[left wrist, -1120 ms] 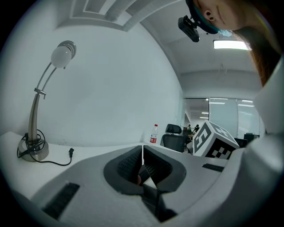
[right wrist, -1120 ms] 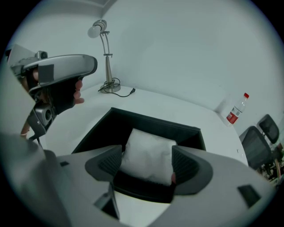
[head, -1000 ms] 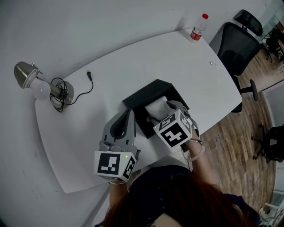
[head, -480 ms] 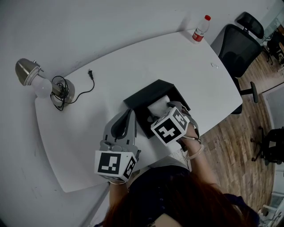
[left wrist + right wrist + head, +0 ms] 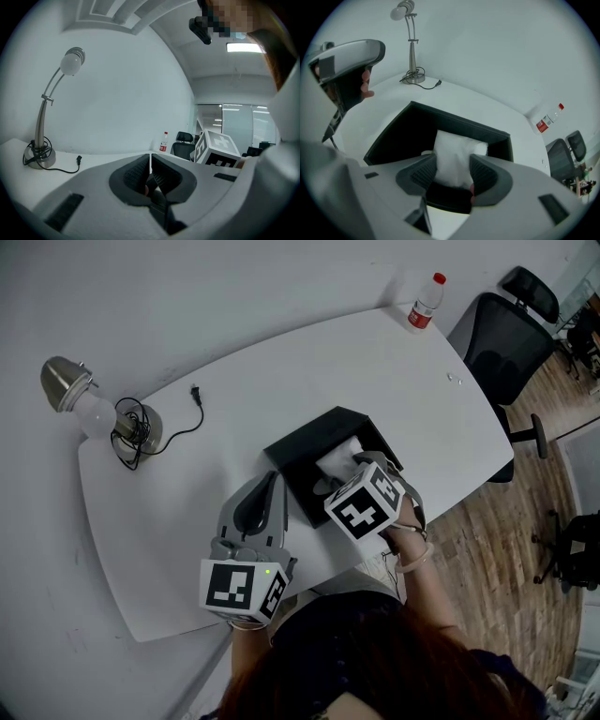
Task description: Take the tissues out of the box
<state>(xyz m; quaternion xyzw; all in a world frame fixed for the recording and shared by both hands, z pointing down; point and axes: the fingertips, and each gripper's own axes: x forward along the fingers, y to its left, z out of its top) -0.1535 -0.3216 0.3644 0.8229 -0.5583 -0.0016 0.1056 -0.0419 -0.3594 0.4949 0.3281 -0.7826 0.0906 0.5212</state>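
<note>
A black tissue box (image 5: 298,452) lies open on the white table (image 5: 375,371), with a white tissue (image 5: 338,458) standing up out of it. My right gripper (image 5: 350,473) reaches down into the box from its near right side. In the right gripper view its jaws are closing, with the tissue (image 5: 456,149) between them and the pads (image 5: 483,171) close against its sides; the box (image 5: 405,129) lies below the right gripper (image 5: 453,162). My left gripper (image 5: 271,482) rests on the table just left of the box, jaws shut and holding nothing (image 5: 150,162).
A desk lamp (image 5: 81,401) with a coiled cable and loose plug (image 5: 195,393) stands at the far left of the table. A plastic bottle (image 5: 424,298) stands at the far right corner. A black office chair (image 5: 502,334) is beyond the right edge.
The right gripper has settled slightly lower over the box and its jaws have narrowed around the tissue. The left gripper has stayed where it was.
</note>
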